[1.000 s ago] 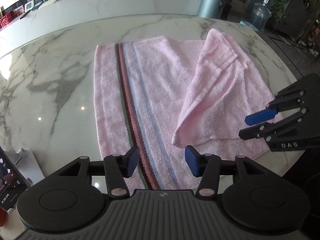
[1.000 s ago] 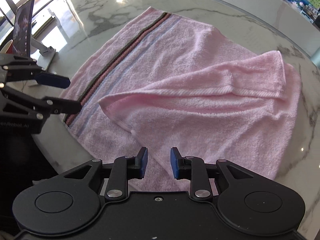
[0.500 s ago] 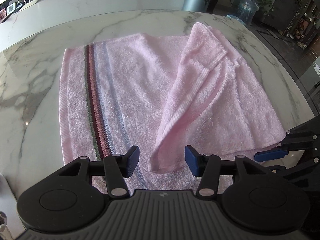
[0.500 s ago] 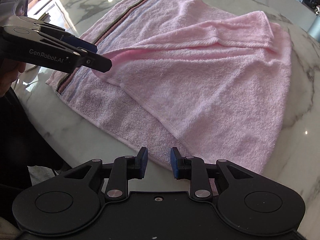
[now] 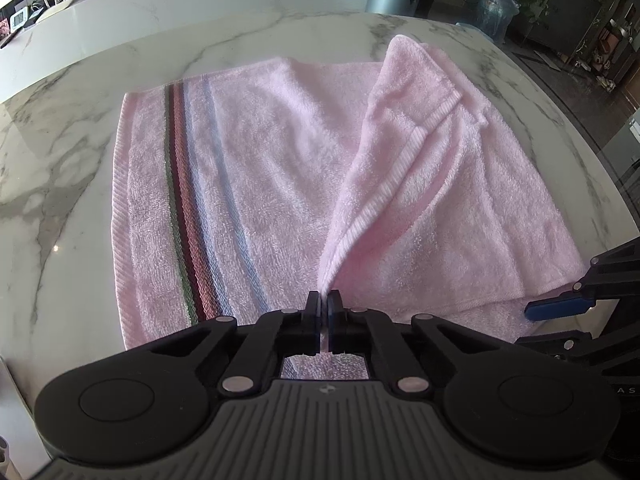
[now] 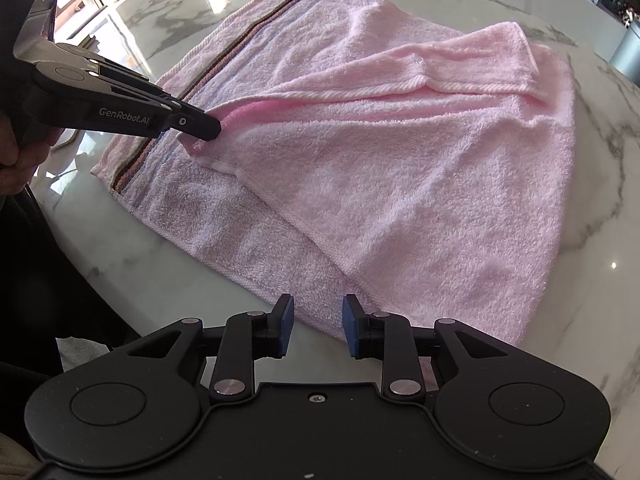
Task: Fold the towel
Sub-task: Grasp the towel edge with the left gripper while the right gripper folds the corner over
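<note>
My left hand-held gripper point(image 5: 324, 312) is clamped on the towel point(image 5: 280, 200)'s loosely flopped-over corner, my right hand-held gripper point(image 6: 316, 326) part-open and empty, so proper folding remains.

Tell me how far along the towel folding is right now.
Early. The pink towel lies mostly flat on the marble table, with only one side flopped loosely and crookedly over the middle. In hand: the left gripper is shut on that flap's corner; the right gripper is open at the near edge, holding nothing. No neat fold is made yet.
</note>
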Demonstrator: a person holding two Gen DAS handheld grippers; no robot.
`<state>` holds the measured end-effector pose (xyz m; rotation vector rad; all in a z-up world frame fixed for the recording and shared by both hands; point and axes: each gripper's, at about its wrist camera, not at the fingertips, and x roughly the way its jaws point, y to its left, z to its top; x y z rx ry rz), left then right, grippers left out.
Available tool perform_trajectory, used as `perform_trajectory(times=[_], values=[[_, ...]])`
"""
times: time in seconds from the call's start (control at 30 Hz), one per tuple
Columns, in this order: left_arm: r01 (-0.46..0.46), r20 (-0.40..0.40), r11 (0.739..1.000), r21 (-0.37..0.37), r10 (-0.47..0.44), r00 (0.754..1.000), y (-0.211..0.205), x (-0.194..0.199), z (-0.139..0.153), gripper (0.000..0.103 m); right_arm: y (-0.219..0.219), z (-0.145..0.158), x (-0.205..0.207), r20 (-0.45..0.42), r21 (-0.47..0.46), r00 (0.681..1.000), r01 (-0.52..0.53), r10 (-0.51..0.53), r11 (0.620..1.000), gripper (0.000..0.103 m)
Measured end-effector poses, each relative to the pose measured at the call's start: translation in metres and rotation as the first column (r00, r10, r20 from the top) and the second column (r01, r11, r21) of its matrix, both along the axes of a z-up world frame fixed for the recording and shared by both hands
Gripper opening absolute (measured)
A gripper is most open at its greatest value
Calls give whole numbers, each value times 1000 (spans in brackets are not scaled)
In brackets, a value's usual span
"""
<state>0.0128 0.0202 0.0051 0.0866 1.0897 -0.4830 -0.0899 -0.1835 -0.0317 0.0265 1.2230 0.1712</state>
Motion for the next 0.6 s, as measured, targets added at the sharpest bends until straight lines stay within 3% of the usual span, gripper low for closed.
perform_trajectory(times=[0.4, 0.6], values=[[-5, 166, 1000, -23, 9, 986, -9, 4, 69, 2, 1, 0, -1, 19, 42, 996, 89, -90, 995, 26], [-16, 231, 1000, -3, 16, 973, -9, 4, 94, 2, -7, -2, -2, 27, -11, 984, 175, -175, 984, 26]])
